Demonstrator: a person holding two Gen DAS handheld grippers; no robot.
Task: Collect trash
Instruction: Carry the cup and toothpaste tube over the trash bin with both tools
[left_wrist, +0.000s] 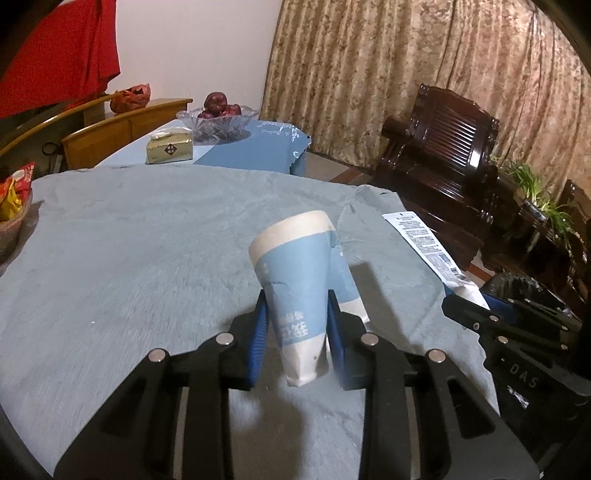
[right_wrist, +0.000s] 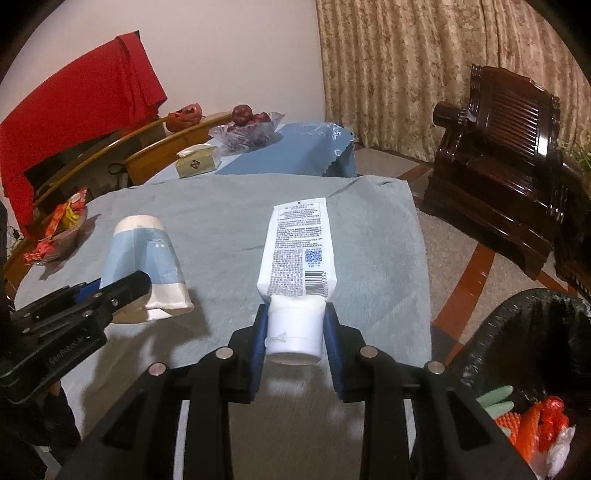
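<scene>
Left wrist: jaws clamp paper cup (left_wrist: 300, 291) | right jaws clamp tube (right_wrist: 297, 254) cap

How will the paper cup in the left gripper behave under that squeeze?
The paper cup is probably soft and light: its wall already looks creased between the left gripper pads. It may crush further, yet seems unlikely to slip, since the ribbed pads clamp both sides.

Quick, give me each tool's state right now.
Left tool: shut on the crumpled paper cup.
Right tool: shut on the white tube, gripping its cap.

Black tool (left_wrist: 297, 332), ribbed blue pads (left_wrist: 258, 332)
</scene>
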